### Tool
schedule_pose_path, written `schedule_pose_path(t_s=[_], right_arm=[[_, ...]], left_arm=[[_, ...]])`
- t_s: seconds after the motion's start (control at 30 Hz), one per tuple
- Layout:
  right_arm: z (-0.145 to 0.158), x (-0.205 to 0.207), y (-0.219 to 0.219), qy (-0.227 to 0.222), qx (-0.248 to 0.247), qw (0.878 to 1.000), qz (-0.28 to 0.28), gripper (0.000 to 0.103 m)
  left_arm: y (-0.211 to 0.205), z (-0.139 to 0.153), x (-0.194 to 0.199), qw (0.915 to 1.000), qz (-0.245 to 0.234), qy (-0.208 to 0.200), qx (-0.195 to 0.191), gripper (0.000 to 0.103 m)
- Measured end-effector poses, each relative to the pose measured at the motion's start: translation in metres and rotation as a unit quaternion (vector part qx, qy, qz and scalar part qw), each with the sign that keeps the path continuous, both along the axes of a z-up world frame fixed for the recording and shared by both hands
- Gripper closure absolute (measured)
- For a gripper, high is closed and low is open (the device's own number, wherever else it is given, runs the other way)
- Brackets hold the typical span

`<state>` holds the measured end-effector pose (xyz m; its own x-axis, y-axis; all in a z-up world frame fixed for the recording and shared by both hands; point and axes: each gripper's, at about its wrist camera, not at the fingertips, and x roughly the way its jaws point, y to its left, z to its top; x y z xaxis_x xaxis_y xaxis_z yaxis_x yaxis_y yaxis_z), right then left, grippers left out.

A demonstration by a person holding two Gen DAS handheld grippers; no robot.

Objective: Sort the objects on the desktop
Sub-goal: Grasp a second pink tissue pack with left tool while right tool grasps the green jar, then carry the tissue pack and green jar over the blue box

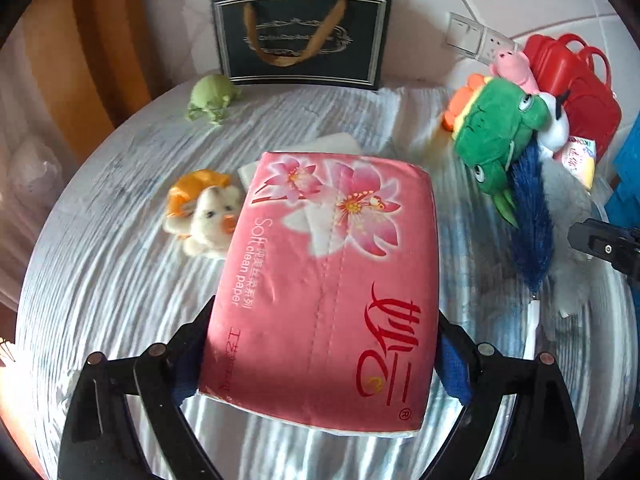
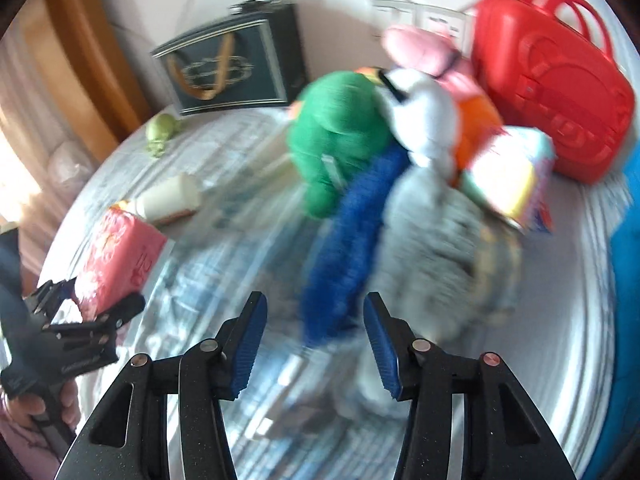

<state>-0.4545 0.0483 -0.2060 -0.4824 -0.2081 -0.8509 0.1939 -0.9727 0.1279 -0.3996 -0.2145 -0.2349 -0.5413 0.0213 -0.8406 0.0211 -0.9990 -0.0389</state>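
Observation:
My left gripper (image 1: 320, 344) is shut on a pink tissue pack (image 1: 328, 272) printed with flowers, holding it by its near end above the white cloth; the pack also shows in the right wrist view (image 2: 116, 260), with the left gripper (image 2: 96, 312) under it. My right gripper (image 2: 314, 344) is open and empty, just in front of a blue feather duster (image 2: 352, 240) and a grey fluffy piece (image 2: 436, 236). A pile of plush toys lies behind: a green one (image 2: 340, 136), a white one (image 2: 420, 116) and a pink one (image 2: 416, 46). The right wrist view is blurred.
A small white and orange plush (image 1: 204, 212) and a pale green plush (image 1: 212, 96) lie on the cloth at the left. A dark gift bag (image 1: 304, 36) stands at the back wall. A red plastic case (image 2: 548, 84) stands at the right. A small colourful packet (image 2: 508, 176) leans by it.

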Motion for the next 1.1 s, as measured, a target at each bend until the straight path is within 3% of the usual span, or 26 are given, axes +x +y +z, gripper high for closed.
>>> schedule_pose_path(t_s=[0.13, 0.23, 0.33, 0.4, 0.5, 0.63, 0.9, 1.1], right_arm=[[-0.013, -0.019, -0.048, -0.006, -0.017, 0.999, 0.048, 0.053], [-0.028, -0.029, -0.088, -0.012, -0.019, 0.996, 0.086, 0.053], [-0.041, -0.036, -0.124, -0.02, -0.02, 0.992, 0.125, 0.053], [-0.045, -0.037, -0.146, -0.018, -0.02, 0.988, 0.151, 0.051], [-0.048, -0.037, -0.173, -0.009, -0.026, 0.982, 0.185, 0.041], [-0.06, -0.044, -0.207, -0.005, -0.01, 0.977, 0.212, 0.04], [-0.077, -0.051, -0.227, -0.007, 0.003, 0.975, 0.22, 0.047], [-0.056, -0.033, -0.215, 0.011, 0.006, 0.977, 0.214, 0.047]], left_arm=[[-0.043, -0.007, 0.005, 0.9971, 0.069, 0.005, -0.031, 0.01], [-0.069, -0.014, 0.0, 0.9934, 0.111, 0.005, -0.031, 0.01], [-0.086, -0.012, 0.01, 0.993, 0.117, 0.017, 0.008, 0.01], [-0.091, -0.012, 0.014, 0.9926, 0.12, 0.018, -0.011, 0.01], [-0.099, -0.025, 0.012, 0.9883, 0.143, 0.011, -0.052, 0.01], [-0.113, -0.045, 0.004, 0.9842, 0.175, -0.009, -0.026, 0.01], [-0.11, -0.051, -0.001, 0.9825, 0.183, -0.004, -0.032, 0.01], [-0.104, -0.041, 0.008, 0.9847, 0.173, 0.001, -0.02, 0.01]])
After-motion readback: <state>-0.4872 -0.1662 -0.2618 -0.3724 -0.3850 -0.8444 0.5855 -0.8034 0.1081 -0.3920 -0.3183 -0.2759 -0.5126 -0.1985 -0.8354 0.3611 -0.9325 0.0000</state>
